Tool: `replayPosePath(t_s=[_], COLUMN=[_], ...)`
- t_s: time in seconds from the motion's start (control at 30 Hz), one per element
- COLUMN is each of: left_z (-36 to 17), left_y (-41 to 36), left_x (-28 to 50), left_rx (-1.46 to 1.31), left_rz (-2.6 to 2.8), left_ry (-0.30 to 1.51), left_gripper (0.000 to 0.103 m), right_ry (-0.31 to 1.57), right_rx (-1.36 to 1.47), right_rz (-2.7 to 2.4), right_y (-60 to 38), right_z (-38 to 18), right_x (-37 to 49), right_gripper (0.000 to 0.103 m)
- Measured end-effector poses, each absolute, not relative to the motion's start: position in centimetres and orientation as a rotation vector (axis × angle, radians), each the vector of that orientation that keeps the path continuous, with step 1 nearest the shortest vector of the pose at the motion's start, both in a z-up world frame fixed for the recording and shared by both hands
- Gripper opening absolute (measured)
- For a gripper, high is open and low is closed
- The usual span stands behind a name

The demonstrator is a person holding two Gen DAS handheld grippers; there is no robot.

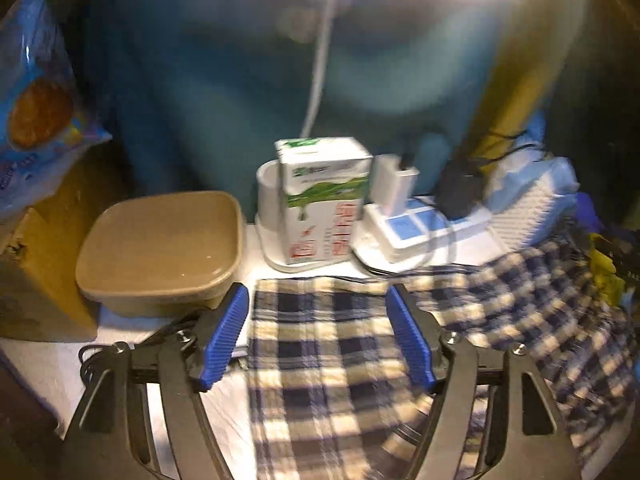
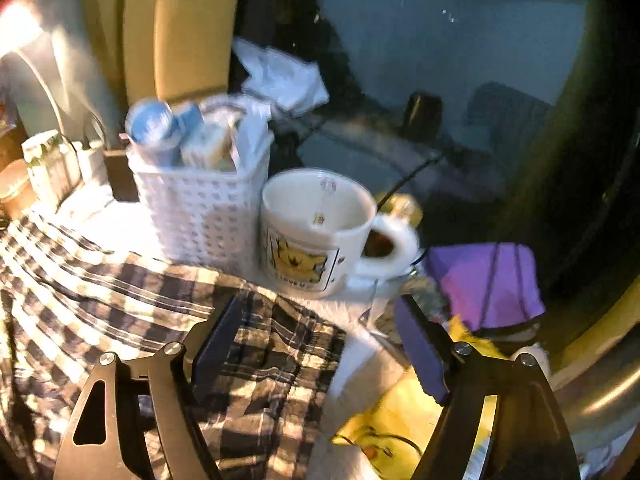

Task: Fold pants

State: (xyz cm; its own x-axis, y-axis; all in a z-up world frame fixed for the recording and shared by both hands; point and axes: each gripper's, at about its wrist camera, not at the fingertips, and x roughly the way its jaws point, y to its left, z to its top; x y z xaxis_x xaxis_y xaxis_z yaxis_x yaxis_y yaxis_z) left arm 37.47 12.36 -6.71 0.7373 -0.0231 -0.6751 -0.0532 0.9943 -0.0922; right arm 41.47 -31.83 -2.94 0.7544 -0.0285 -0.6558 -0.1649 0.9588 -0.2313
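Observation:
The pants [image 1: 320, 360] are plaid, dark blue and cream, and lie spread on a white tabletop. In the left wrist view one end lies flat under my left gripper [image 1: 317, 294], which stands open with its blue pads [image 1: 228, 332] wide apart above the cloth and nothing pinched. In the right wrist view the pants [image 2: 100, 280] run from the left edge to a rumpled end below my right gripper [image 2: 320, 302]. That gripper is open too; its left finger is over the cloth's edge, its right finger beyond it.
Behind the pants stand a tan lidded container [image 1: 160, 248], a milk carton [image 1: 324, 208] and a power strip [image 1: 416, 228]. A white basket [image 2: 204, 208] and a bear mug [image 2: 312, 232] crowd the cloth's far edge. A purple pouch [image 2: 484, 280] and a yellow bag [image 2: 400, 420] lie right.

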Motion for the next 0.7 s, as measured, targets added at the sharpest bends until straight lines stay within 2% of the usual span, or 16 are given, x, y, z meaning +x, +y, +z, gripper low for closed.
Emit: replayPosePath(t_s=[0.17, 0.3, 0.47, 0.6, 0.7], left_z=[-5.8, -7.5, -11.4, -12.3, -12.7], left_y=[9.5, 6.7, 4.6, 4.2, 4.0], left_x=[33.6, 31.5, 31.1, 31.5, 32.5], left_rx=[-0.12, -0.112, -0.166, -0.171, -0.166], left_rz=[-0.066, -0.136, -0.188, -0.169, -0.162], left_ry=[0.731, 0.768, 0.872, 0.88, 0.895], left_gripper=[0.073, 0.08, 0.08, 0.08, 0.08], right_ry=[0.67, 0.682, 0.775, 0.833, 0.814], right_rx=[-0.252, -0.213, -0.095, -0.048, -0.034], right_rz=[0.073, 0.069, 0.068, 0.089, 0.116], right_y=[-32.4, -33.5, -35.1, -35.8, -35.5], right_z=[-0.2, 0.1, -2.3, -5.2, -5.1], right_x=[37.7, 33.1, 28.0, 26.7, 26.5], right_gripper=[0.08, 0.08, 0.08, 0.08, 0.08])
